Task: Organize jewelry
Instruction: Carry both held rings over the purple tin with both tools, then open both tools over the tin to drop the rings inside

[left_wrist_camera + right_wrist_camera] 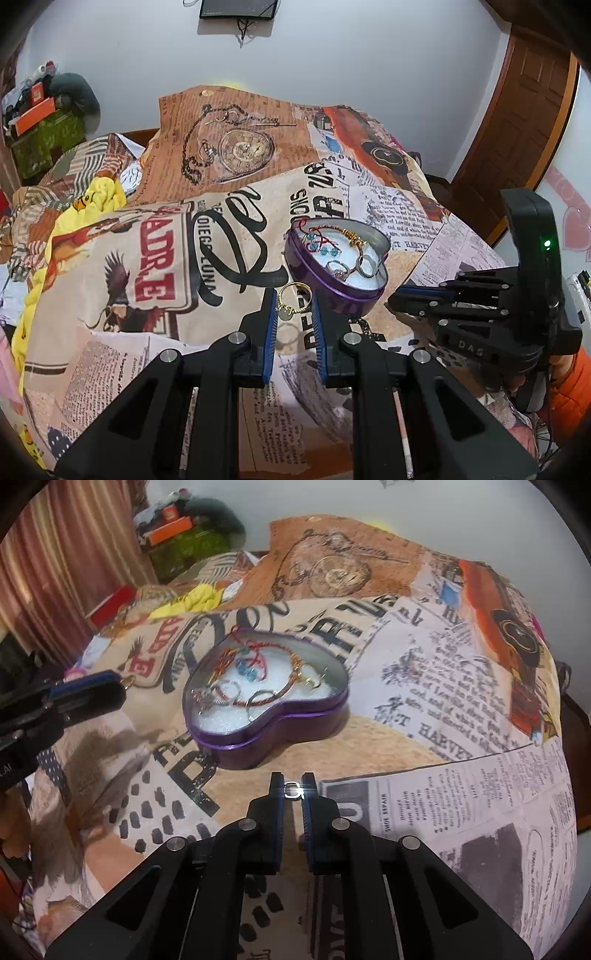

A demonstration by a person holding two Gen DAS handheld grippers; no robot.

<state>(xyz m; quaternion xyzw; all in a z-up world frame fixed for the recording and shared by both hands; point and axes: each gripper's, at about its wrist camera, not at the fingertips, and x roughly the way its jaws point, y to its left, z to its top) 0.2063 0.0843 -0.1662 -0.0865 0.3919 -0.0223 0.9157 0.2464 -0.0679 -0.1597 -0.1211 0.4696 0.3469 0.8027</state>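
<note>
A purple heart-shaped tin (328, 291) (295, 723) stands open on the printed bedspread and holds several rings, bracelets and blue beads on white foam. My left gripper (294, 304) is shut on a gold ring with a small round charm (291, 303), held just left of the tin. The ring's edge peeks past that gripper in the right wrist view (128, 681). My right gripper (293, 788) is shut on a small silver ring (293, 789), held just in front of the tin. The right gripper (399, 301) shows to the tin's right in the left wrist view.
The bedspread (221, 221) with newspaper and pocket-watch prints covers the bed. Yellow cloth (99, 195) lies at the left. A cluttered green box (44, 144) stands at the far left corner. A wooden door (517, 129) is at the right.
</note>
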